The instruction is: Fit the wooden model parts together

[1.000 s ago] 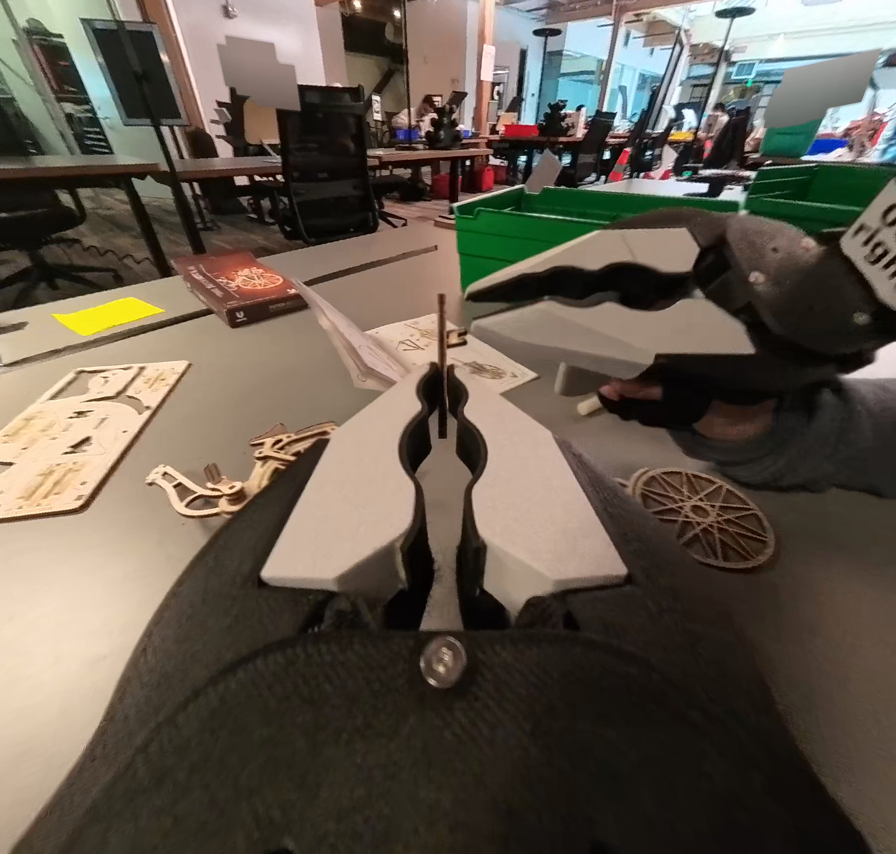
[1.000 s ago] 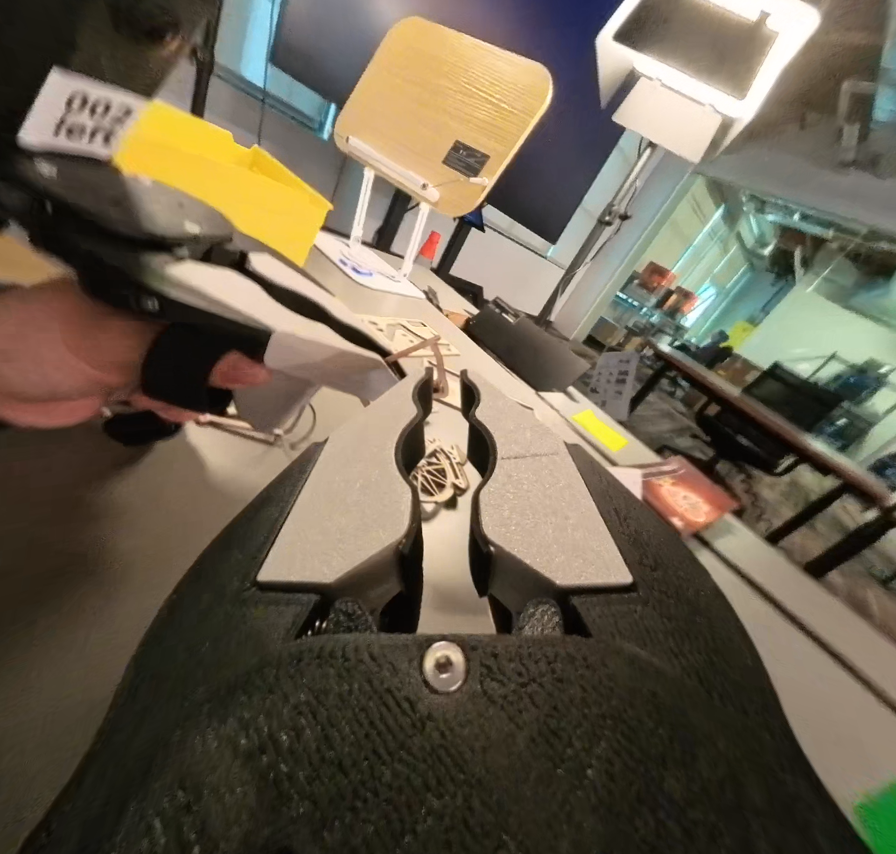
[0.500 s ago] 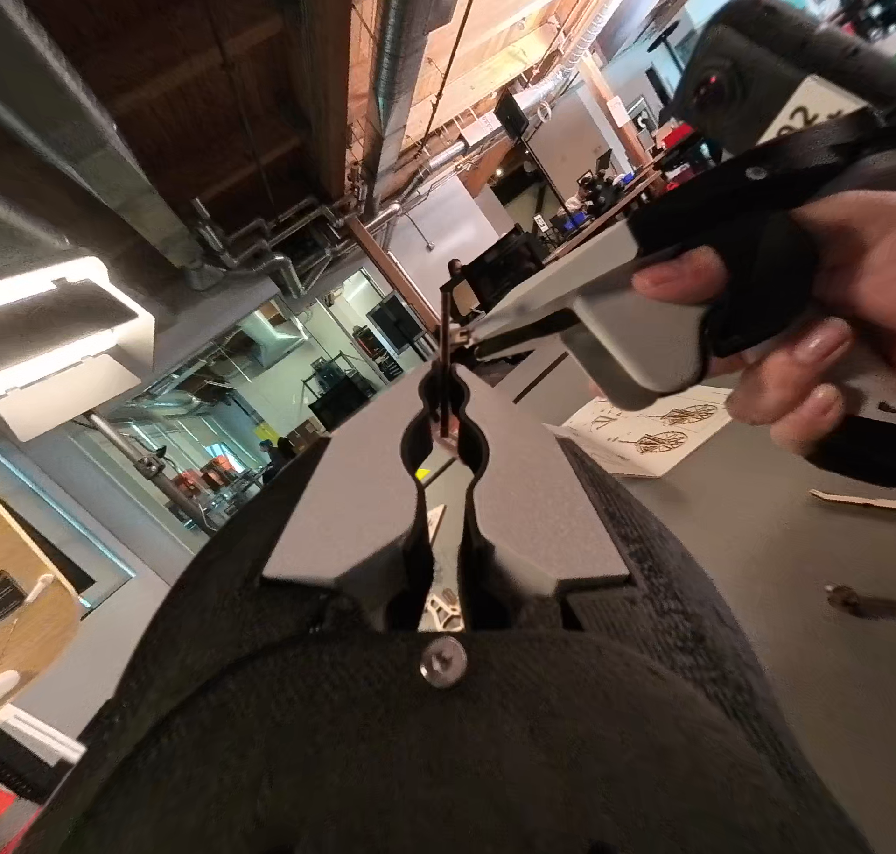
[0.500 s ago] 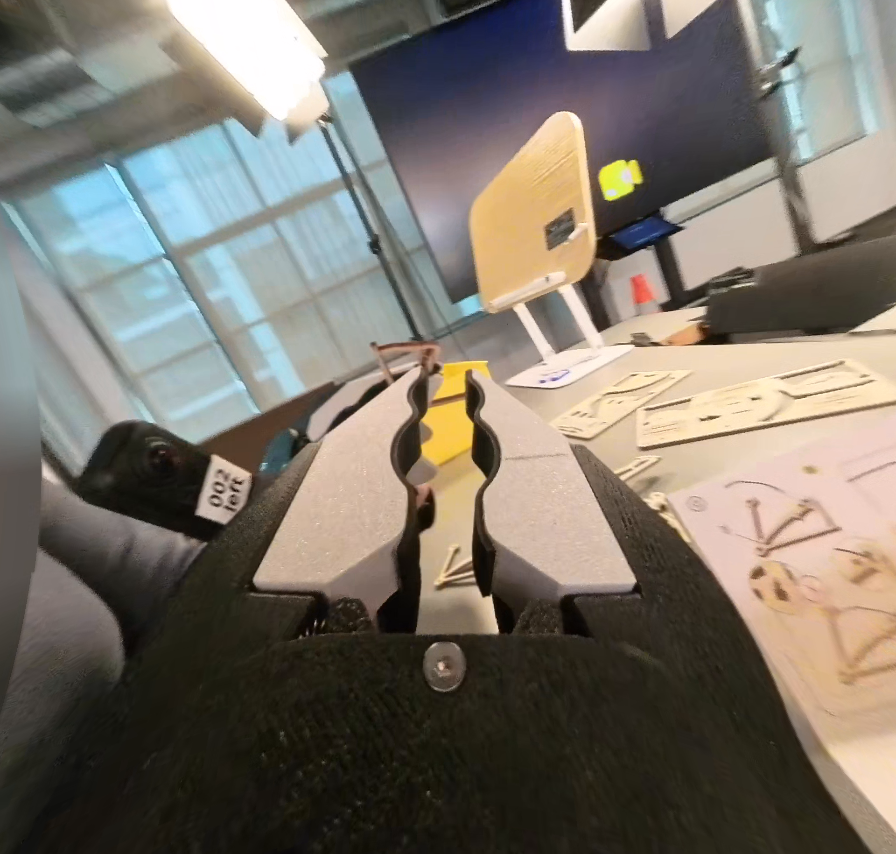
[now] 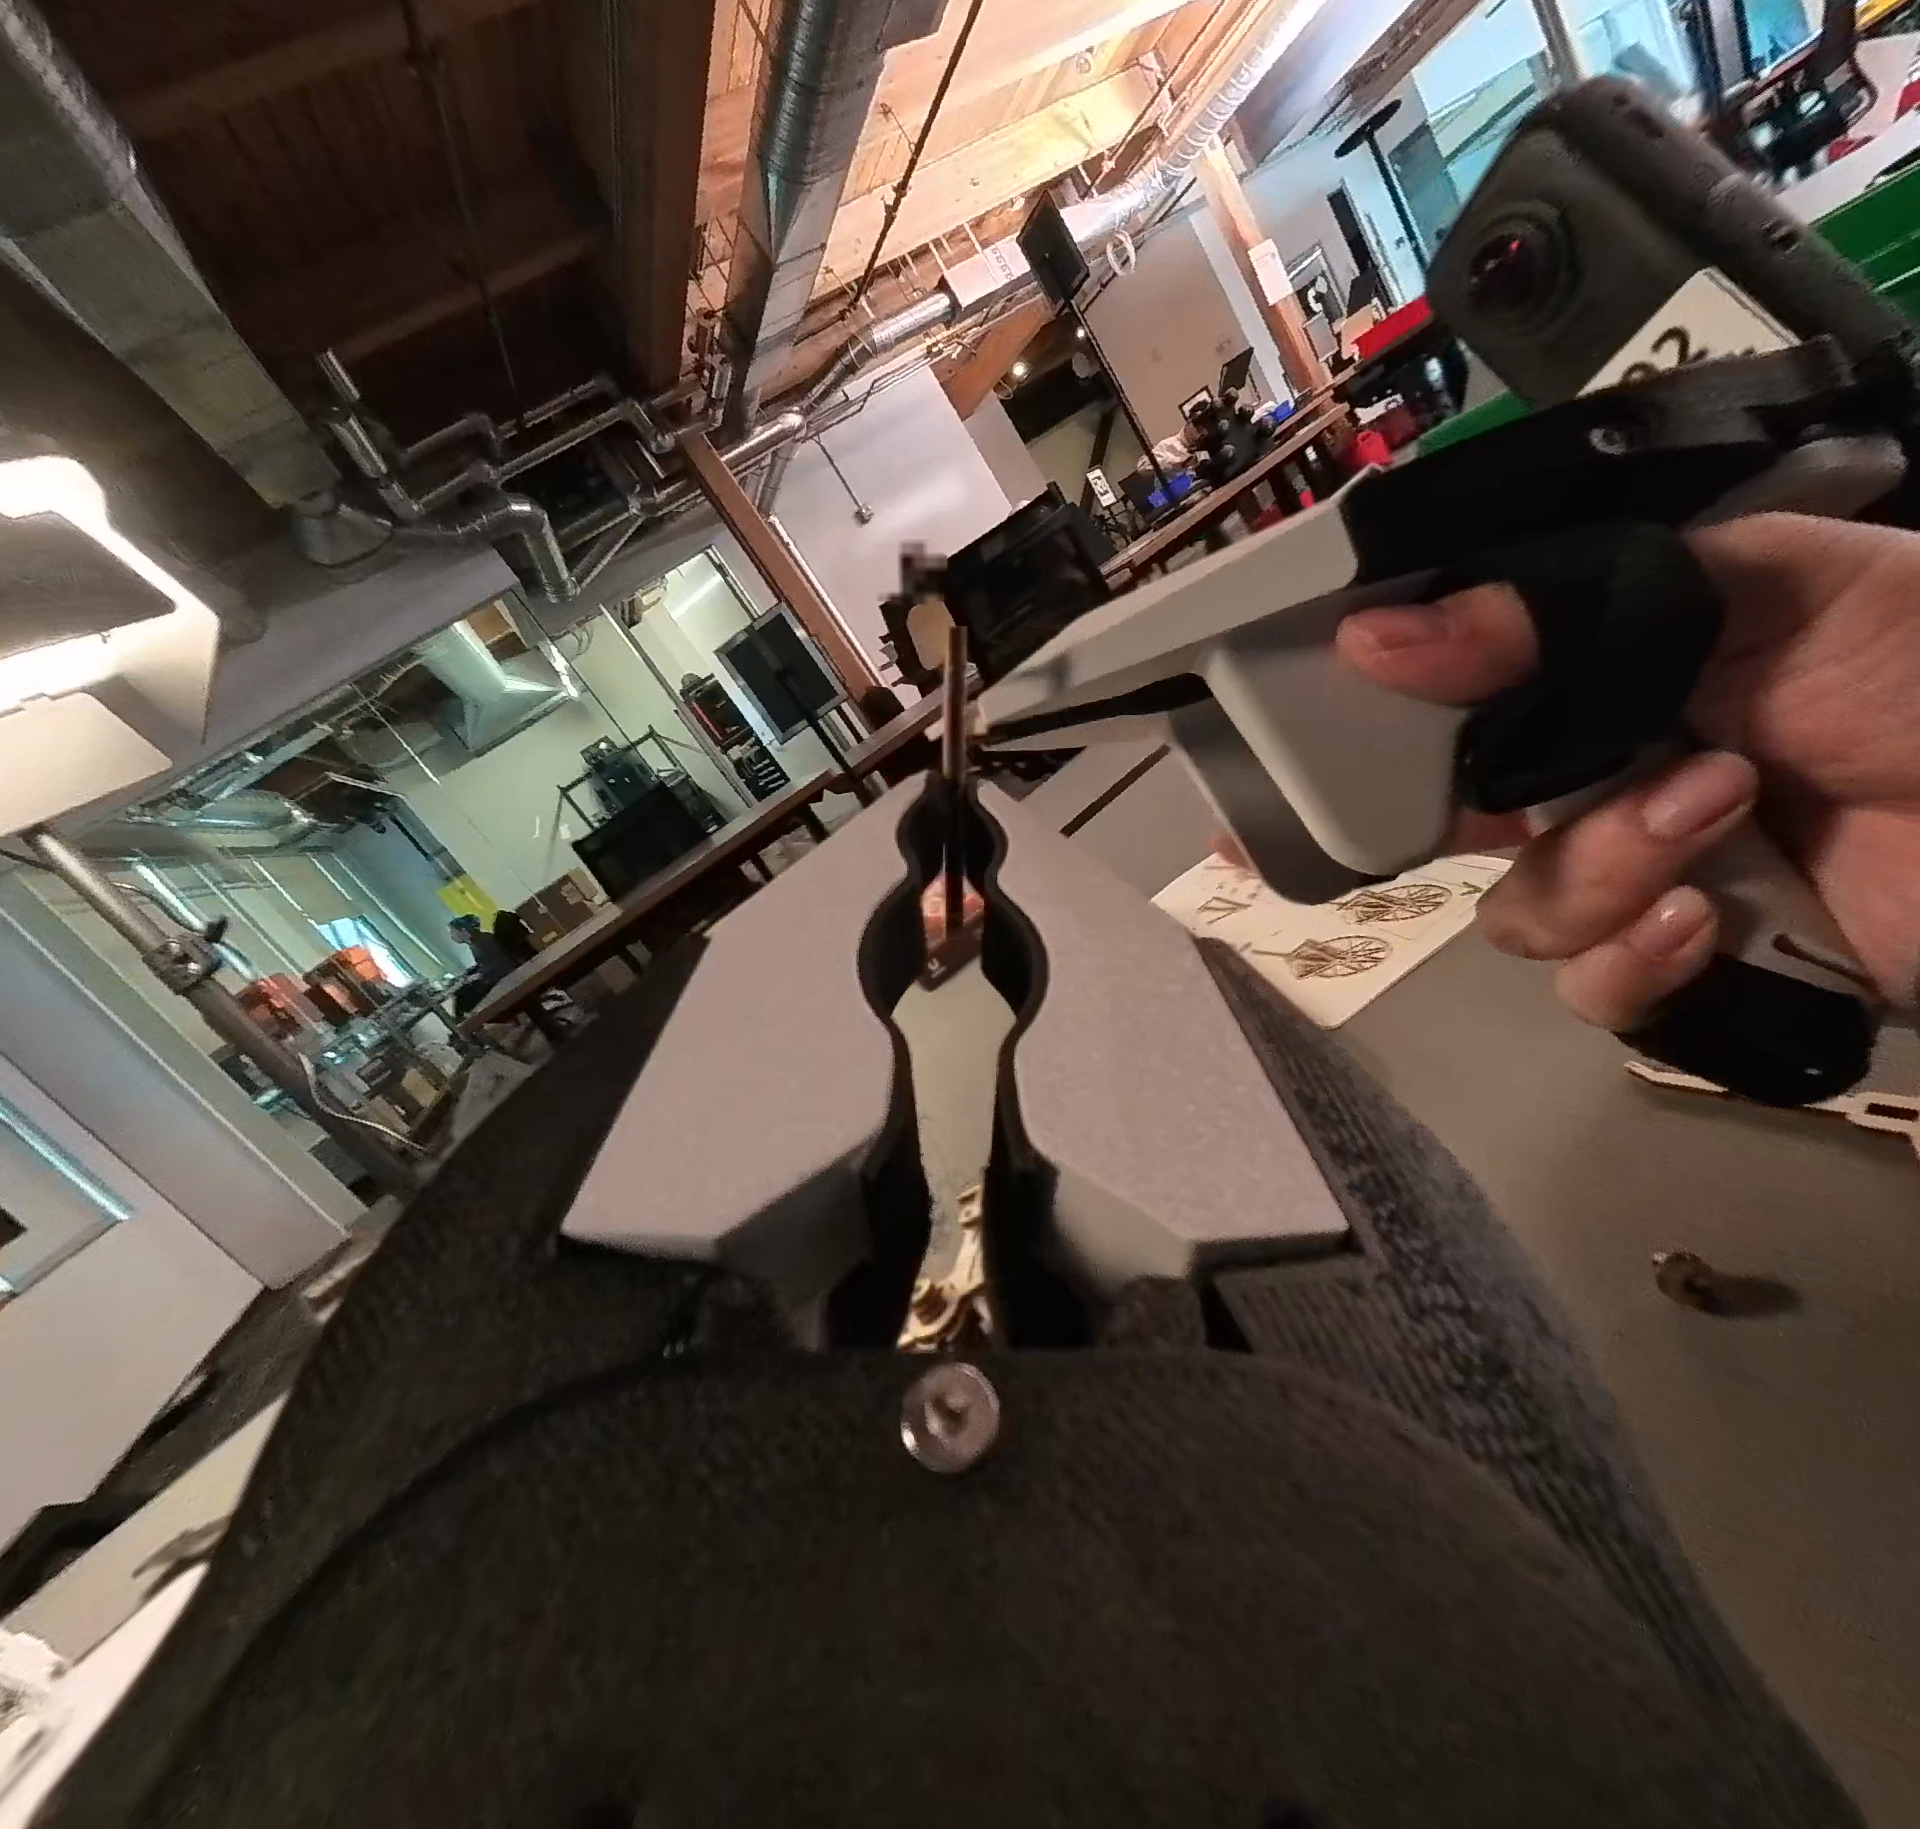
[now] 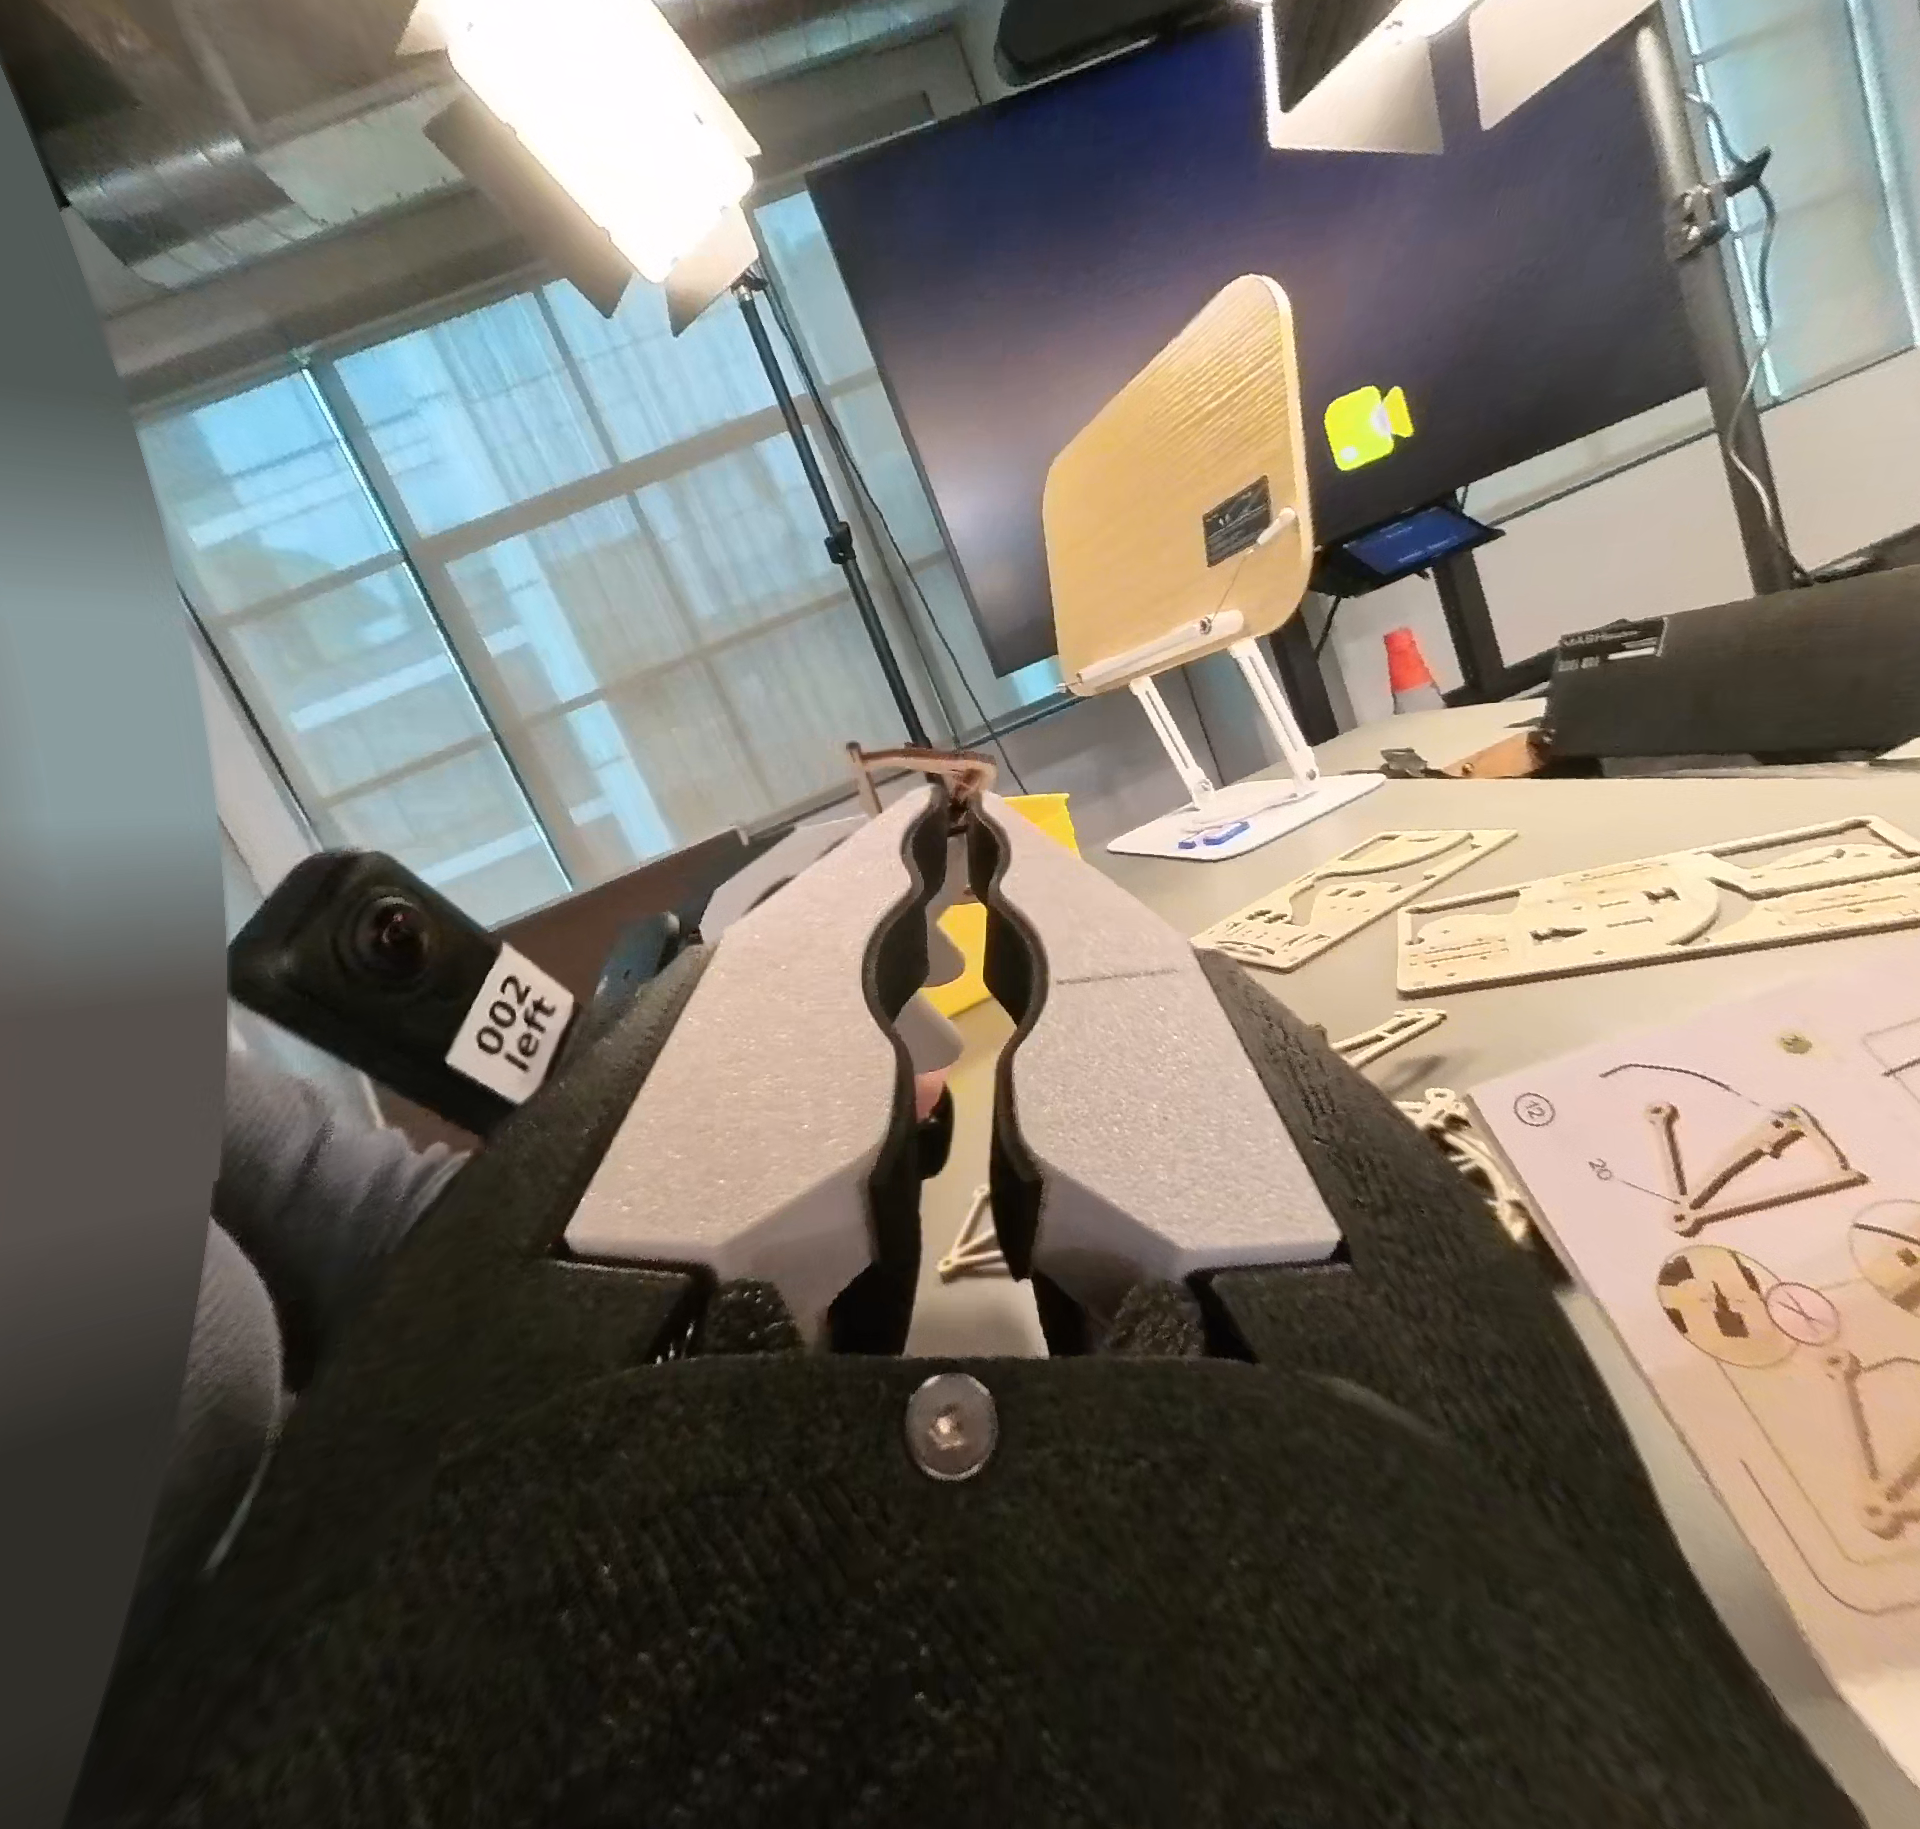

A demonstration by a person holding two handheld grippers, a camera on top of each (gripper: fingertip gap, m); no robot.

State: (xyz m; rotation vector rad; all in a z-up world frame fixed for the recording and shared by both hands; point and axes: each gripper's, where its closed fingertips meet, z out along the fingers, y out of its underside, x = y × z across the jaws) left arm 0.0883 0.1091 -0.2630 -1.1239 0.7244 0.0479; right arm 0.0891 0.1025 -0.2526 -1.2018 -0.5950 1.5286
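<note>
The left gripper (image 5: 953,823) pinches a thin wooden part (image 5: 952,740) edge-on above the surface (image 5: 1714,1467), the right gripper (image 6: 954,811) grips its top, so joining seems underway and next needs careful alignment.

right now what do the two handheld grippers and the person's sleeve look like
Both grippers, left and right, have pale grey wedge-shaped fingers with wavy black inner pads on a rough black body with a silver screw. Each carries a black round-lens camera bearing a white label. The handle is grey with a black strap. A grey sleeve shows.
</note>
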